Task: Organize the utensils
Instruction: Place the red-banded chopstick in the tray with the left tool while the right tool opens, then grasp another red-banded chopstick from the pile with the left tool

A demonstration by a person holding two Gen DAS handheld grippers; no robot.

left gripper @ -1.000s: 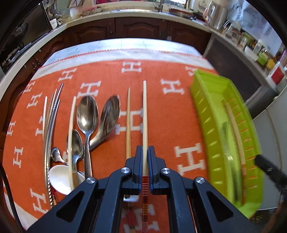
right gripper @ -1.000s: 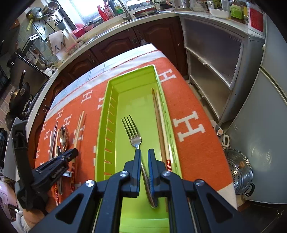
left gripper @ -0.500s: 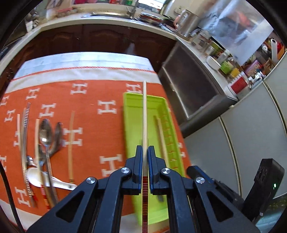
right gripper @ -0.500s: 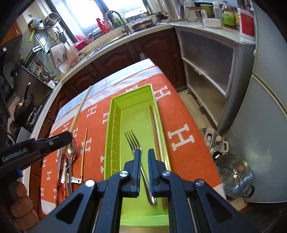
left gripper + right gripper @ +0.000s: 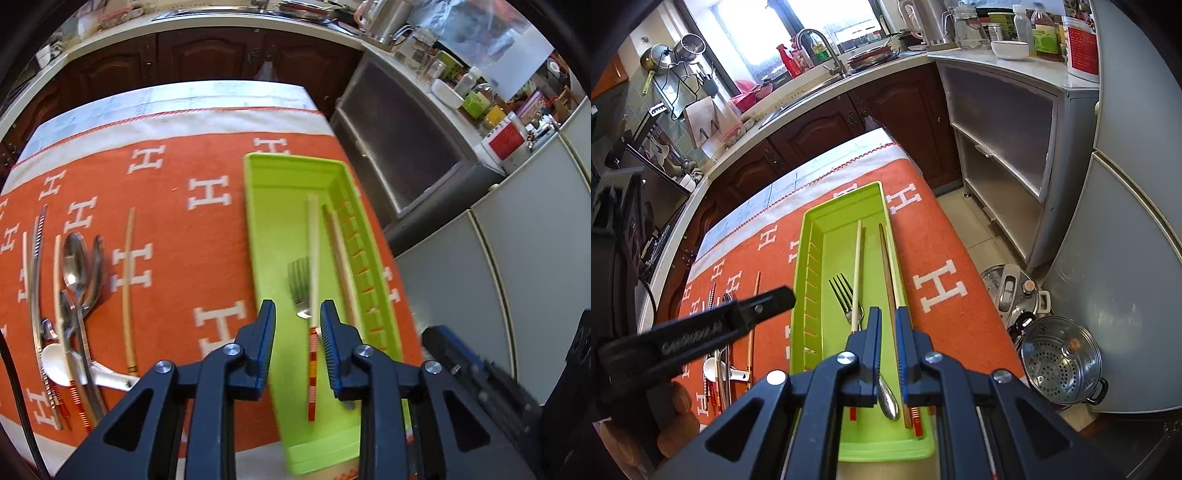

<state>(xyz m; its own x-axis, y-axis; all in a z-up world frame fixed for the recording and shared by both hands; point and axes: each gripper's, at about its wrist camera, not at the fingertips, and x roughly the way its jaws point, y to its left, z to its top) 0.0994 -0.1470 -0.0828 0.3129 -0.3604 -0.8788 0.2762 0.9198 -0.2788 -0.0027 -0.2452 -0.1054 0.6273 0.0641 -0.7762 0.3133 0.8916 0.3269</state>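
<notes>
A lime-green tray (image 5: 275, 258) (image 5: 807, 295) lies on the orange cloth. In it lie a fork (image 5: 300, 286) (image 5: 844, 295), a pale chopstick with a red-striped end (image 5: 313, 280) (image 5: 857, 273) across the fork, and more chopsticks along the right wall (image 5: 341, 258) (image 5: 888, 273). My left gripper (image 5: 297, 314) is open and empty above the tray, over the pale chopstick. My right gripper (image 5: 886, 325) hovers over the tray's near end, jaws a narrow gap apart, holding nothing. The left gripper also shows in the right wrist view (image 5: 701, 325).
Left of the tray on the cloth (image 5: 177, 258) lie a single chopstick (image 5: 129, 288), spoons (image 5: 75, 266), a white ceramic spoon (image 5: 59, 365) and more utensils. Pots (image 5: 1060, 354) stand on the floor to the right. Cabinets and a counter lie beyond.
My left gripper opened and let go of the pale chopstick, which now lies in the tray across the fork. The right gripper stayed over the tray's near end.
</notes>
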